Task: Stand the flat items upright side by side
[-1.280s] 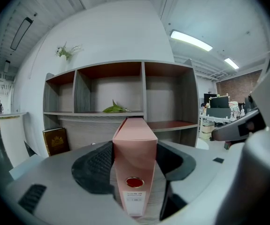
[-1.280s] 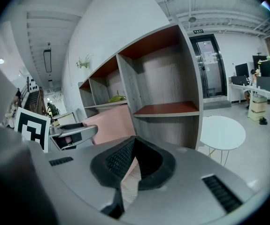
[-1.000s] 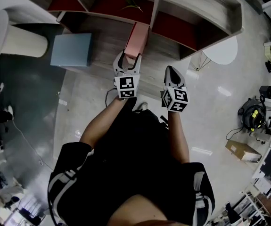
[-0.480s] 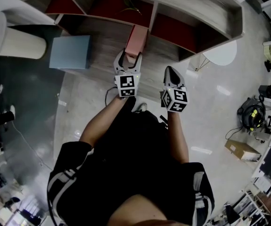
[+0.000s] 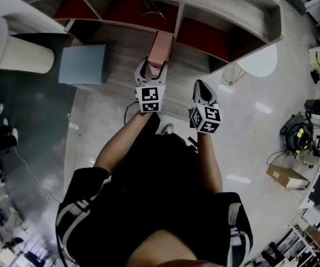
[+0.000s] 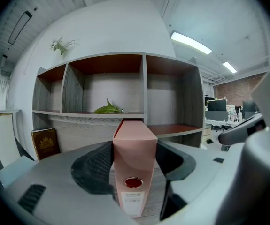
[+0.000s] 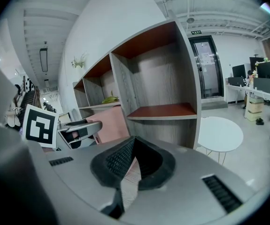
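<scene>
The wood-grain shelf unit (image 5: 226,4) has reddish-brown boards, and its left end is cut off in the head view. The pink file box (image 5: 161,46) stands upright on the shelf unit's low ledge before the divider between the middle and right bays; it is smooth card, narrow and tall (its spine label is too small to read). The gripper's body hides its foot. The left gripper (image 5: 151,70) has its ribbed dark pads clamped on the box's two sides. The right gripper (image 5: 202,85) hangs beside it, jaws together on nothing. A brown gilt-stamped book (image 6: 45,143) stands partly hidden at the left.
</scene>
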The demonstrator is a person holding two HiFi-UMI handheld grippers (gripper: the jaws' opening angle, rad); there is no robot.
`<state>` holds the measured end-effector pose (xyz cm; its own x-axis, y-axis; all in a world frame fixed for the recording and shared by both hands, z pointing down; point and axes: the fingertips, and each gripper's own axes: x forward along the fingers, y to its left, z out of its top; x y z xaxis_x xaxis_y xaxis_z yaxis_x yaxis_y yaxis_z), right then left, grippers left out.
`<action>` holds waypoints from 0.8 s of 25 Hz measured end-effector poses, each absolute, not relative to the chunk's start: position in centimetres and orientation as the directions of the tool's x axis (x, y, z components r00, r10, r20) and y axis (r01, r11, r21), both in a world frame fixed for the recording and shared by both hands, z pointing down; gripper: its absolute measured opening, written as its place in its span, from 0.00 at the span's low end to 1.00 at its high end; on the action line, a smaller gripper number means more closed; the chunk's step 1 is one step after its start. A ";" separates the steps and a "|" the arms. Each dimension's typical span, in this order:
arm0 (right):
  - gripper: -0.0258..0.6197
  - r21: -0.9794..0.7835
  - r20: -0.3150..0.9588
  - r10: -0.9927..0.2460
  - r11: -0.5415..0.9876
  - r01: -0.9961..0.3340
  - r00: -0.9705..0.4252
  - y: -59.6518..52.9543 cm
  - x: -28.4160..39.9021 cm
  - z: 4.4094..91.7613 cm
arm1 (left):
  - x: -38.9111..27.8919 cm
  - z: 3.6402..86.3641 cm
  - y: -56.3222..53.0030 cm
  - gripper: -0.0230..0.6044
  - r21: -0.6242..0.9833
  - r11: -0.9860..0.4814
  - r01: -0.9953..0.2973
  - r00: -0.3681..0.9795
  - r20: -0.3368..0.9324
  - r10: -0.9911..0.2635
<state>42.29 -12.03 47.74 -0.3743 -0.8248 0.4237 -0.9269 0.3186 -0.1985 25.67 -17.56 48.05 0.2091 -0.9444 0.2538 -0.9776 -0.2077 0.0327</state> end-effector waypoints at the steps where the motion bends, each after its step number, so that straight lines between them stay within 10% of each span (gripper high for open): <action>1: 0.08 -0.199 0.423 -0.826 0.317 -0.927 -0.373 -11.9 42.3 47.7 | 25.8 48.1 -17.5 0.50 0.045 -0.222 -0.974 0.226 0.254 -0.940; 16: 0.08 -0.192 0.390 -0.826 0.360 -0.913 -0.408 -9.2 41.8 46.6 | 22.5 45.7 -12.4 0.50 0.113 -0.180 -0.977 0.200 0.192 -0.961; 20: 0.08 -0.203 0.383 -0.809 0.397 -0.895 -0.445 -7.9 41.0 46.5 | 21.1 44.0 -9.5 0.18 0.168 -0.161 -0.972 0.183 0.121 -0.976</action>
<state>41.02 -7.85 46.54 -0.4453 -0.8093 0.3831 -0.8953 0.3966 -0.2027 21.09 -9.50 43.98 0.1830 -0.9756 0.1213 -0.9725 -0.1615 0.1681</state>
